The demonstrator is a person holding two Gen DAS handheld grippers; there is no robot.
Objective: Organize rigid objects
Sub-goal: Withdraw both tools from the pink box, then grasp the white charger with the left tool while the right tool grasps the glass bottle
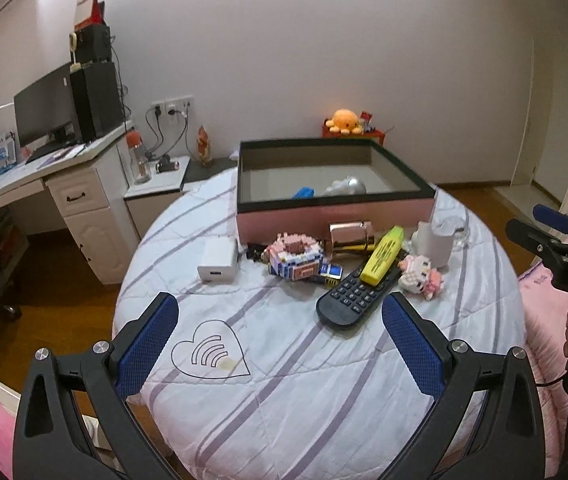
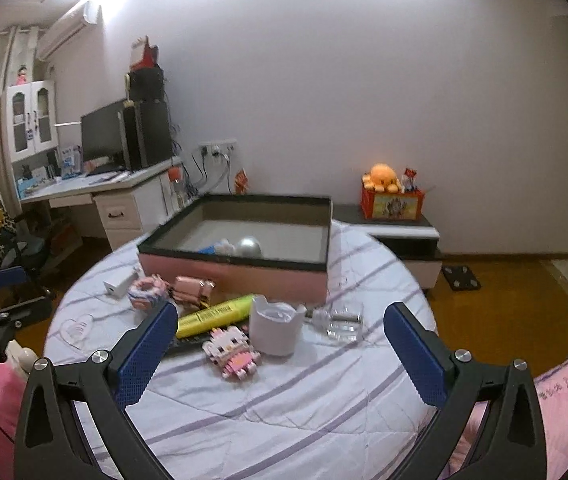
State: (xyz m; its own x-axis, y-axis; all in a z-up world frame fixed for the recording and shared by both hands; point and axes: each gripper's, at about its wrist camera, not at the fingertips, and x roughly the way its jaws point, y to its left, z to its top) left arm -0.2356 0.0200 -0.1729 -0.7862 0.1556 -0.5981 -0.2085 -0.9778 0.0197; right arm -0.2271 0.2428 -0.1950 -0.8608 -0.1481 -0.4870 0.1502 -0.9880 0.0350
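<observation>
Both my grippers are spread wide and empty: left gripper (image 1: 279,340) hangs over bare quilt short of the pile, right gripper (image 2: 279,348) hangs just in front of the white cup (image 2: 273,330). Things to sort sit clustered on the round table (image 1: 324,400) right against the front wall of the pink box (image 1: 336,216). Main risk is the stacking: yellow highlighter (image 1: 384,256) lies across the black remote (image 1: 358,294), so grabbing the remote first likely rolls the highlighter off. Brick cat figure (image 2: 231,354) touches the cup; closing on either could nudge the other, and brick builds may shed pieces if squeezed hard. Clear glass piece (image 2: 340,320) beside the cup is hard to read, so a misjudged grip seems likely. White charger (image 1: 217,262) sits apart, the easiest pick. Box already holds a silver ball (image 2: 248,247), something blue (image 1: 303,193) and a white item I can't identify; dropped pieces could set the ball rolling.
</observation>
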